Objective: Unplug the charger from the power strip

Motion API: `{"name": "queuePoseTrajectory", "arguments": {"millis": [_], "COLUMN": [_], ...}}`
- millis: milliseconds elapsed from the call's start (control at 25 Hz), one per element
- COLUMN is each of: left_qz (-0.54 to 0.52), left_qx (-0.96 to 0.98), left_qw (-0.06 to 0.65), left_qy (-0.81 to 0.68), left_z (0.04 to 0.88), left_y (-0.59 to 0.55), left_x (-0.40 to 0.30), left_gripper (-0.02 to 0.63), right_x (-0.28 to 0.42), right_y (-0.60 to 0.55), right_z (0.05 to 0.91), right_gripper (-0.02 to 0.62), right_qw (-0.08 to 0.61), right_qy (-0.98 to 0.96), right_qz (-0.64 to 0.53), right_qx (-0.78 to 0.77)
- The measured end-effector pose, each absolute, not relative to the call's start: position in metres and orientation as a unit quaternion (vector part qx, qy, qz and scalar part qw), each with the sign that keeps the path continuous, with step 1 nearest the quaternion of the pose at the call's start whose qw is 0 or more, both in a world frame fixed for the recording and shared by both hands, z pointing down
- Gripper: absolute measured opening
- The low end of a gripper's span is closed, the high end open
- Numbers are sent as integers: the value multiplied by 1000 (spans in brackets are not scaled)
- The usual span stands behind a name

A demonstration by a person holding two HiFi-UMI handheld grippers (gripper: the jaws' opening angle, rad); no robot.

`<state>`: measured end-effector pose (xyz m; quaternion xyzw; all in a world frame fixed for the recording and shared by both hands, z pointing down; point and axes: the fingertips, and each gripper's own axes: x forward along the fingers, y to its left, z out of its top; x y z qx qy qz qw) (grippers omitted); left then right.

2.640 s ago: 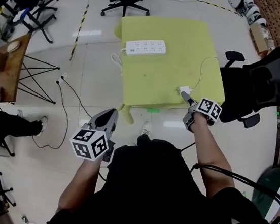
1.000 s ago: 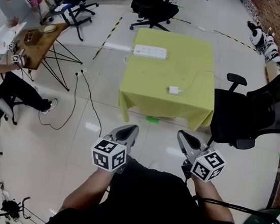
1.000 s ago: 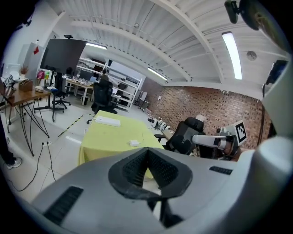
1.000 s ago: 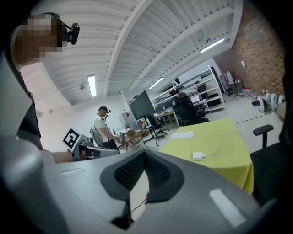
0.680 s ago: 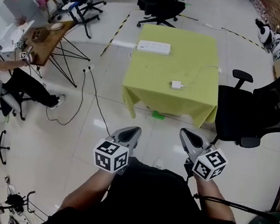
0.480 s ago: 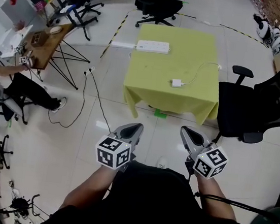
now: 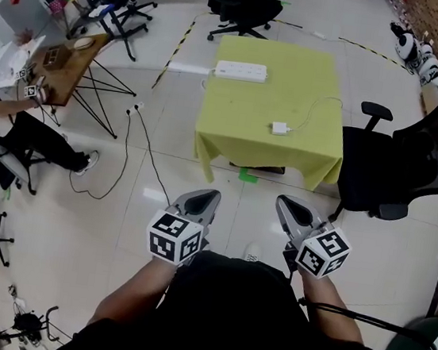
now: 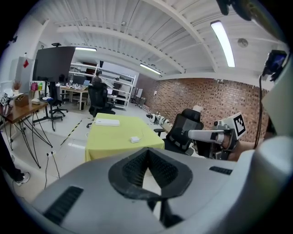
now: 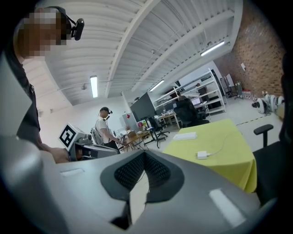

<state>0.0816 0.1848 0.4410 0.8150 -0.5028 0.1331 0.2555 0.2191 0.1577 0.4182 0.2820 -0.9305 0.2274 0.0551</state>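
The white charger (image 7: 279, 128) lies on the yellow-green table (image 7: 241, 125), unplugged, with its thin cable (image 7: 315, 111) trailing toward the table's right edge. The white power strip (image 7: 241, 71) sits at the table's far side, apart from the charger. Both grippers hover over the floor close to my body, well short of the table. My left gripper (image 7: 207, 195) is shut and holds nothing, and so is my right gripper (image 7: 281, 200). The left gripper view shows the charger (image 8: 134, 139) and strip (image 8: 107, 122) far off past the shut jaws. In the right gripper view the charger (image 9: 202, 155) is equally distant.
A black office chair (image 7: 413, 156) stands against the table's right side, and another (image 7: 241, 5) stands behind the table. At the left is a wooden desk (image 7: 58, 57) with a seated person (image 7: 16, 131). Cables (image 7: 138, 148) run across the tiled floor left of the table.
The right gripper, earlier at the charger on the table, has drawn back to my body. I stand further from the table. Over the last second both grippers only drifted slightly.
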Motion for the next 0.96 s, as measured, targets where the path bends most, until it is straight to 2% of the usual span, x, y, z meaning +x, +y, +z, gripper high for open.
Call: {"name": "queuePoseTrajectory", "arguments": {"millis": [960], "left_qz": [111], "left_qx": [828], "left_qw": [263], "left_qy": [-483], "left_z": [435], "left_y": [183], "left_x": [45], "left_gripper": [5], "right_x": [180], "right_y": [172], "right_z": [414], "right_gripper": [2], "right_qw": [70], "right_qy": [-923], "right_qz": [226], "right_qx": [304]}}
